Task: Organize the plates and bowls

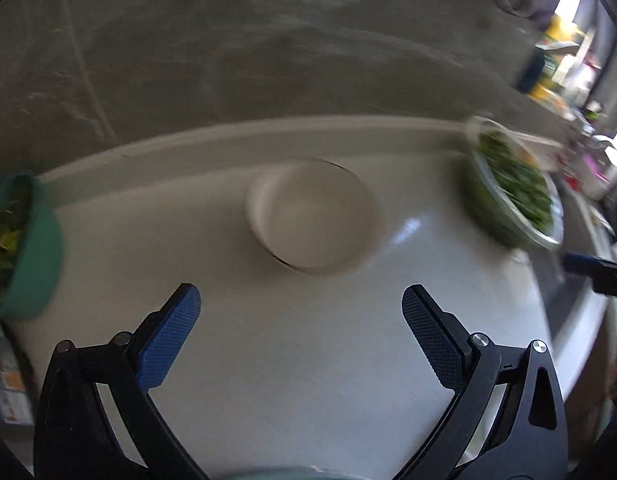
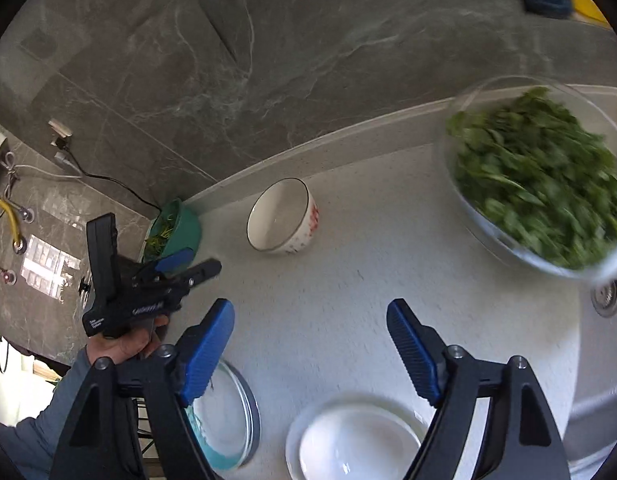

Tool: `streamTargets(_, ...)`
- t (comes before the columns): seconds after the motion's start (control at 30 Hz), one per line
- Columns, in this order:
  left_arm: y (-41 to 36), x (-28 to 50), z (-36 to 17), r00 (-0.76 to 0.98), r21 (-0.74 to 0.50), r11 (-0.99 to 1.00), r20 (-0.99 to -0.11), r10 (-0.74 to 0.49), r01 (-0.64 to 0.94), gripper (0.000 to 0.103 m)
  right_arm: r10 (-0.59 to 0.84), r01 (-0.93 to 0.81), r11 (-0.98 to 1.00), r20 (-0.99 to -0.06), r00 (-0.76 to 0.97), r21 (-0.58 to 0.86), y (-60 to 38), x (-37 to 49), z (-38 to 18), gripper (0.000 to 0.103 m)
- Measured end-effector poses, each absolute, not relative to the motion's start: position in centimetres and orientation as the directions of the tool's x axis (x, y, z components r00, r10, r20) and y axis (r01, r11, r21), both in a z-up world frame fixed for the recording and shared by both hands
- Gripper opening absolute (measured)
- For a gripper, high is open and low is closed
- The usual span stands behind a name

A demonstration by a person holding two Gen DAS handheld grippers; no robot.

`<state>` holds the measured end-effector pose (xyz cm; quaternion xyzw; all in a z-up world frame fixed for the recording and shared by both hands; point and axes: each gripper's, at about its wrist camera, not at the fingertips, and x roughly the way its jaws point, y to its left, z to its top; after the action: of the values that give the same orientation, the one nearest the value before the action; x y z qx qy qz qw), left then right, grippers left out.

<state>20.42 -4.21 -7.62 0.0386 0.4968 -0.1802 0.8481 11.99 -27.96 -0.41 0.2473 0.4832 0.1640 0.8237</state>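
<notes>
On the pale surface stand three bowls: one empty white bowl with red markings mid-surface, one teal bowl of greens by the wall, and one glass bowl heaped with leafy greens. Nearer lie one glass plate and one white plate. Left gripper and right gripper both gape wide, holding nothing.

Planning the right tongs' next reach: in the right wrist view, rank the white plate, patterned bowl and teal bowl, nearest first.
1. White plate, just below the right tongs.
2. Patterned bowl, ahead, centre counter.
3. Teal bowl, far left by the wall.
</notes>
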Motion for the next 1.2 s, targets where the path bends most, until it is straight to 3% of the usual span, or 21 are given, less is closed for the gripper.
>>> streamTargets(0.17,-2.9,26.9,-10.6,0.397,-0.157,0.944,-0.878,-0.268,0.289,0.102,0.586,0.013,0.758,-0.69,0.424,0.652,-25.7,19.8,-3.8,0.081)
streamTargets(0.33,-3.2,30.0,-13.3,0.343,-0.177,0.937,-0.897,-0.28,0.301,0.101,0.59,0.03,0.771,-0.732,0.34,0.636,-22.5,25.2,-7.4,0.081)
streamTargets(0.37,-3.3,30.3,-13.8,0.334,-0.177,0.937,-0.901,-0.277,0.302,0.098,0.587,0.041,0.776,-0.744,0.32,0.629,-21.9,26.1,-8.2,0.08)
streamTargets(0.5,-3.3,31.4,-16.0,0.272,-0.213,0.93,-0.915,-0.297,0.3,0.067,0.601,0.072,0.763,-0.746,0.287,0.642,-20.5,28.0,-11.0,0.076)
streamTargets(0.53,-3.3,31.7,-16.4,0.263,-0.223,0.929,-0.916,-0.304,0.296,0.063,0.611,0.07,0.757,-0.741,0.28,0.65,-20.2,28.4,-11.4,0.074)
streamTargets(0.7,-3.4,32.7,-18.2,0.226,-0.257,0.917,-0.916,-0.332,0.305,0.034,0.617,0.074,0.758,-0.749,0.241,0.648,-19.0,29.9,-13.3,0.056)
streamTargets(0.87,-4.2,33.4,-18.9,0.207,-0.277,0.904,-0.912,-0.353,0.325,0.023,0.618,0.1,0.756,-0.756,0.214,0.647,-19.2,30.5,-15.1,0.028)
streamTargets(0.93,-5.1,33.0,-18.9,0.197,-0.283,0.901,-0.912,-0.359,0.33,0.017,0.623,0.1,0.751,-0.751,0.218,0.652,-19.0,30.8,-15.4,0.028)
streamTargets(1.2,-7.2,32.4,-18.6,0.191,-0.264,0.911,-0.923,-0.334,0.317,0.016,0.612,0.106,0.757,-0.756,0.231,0.645,-19.4,30.3,-15.2,0.028)
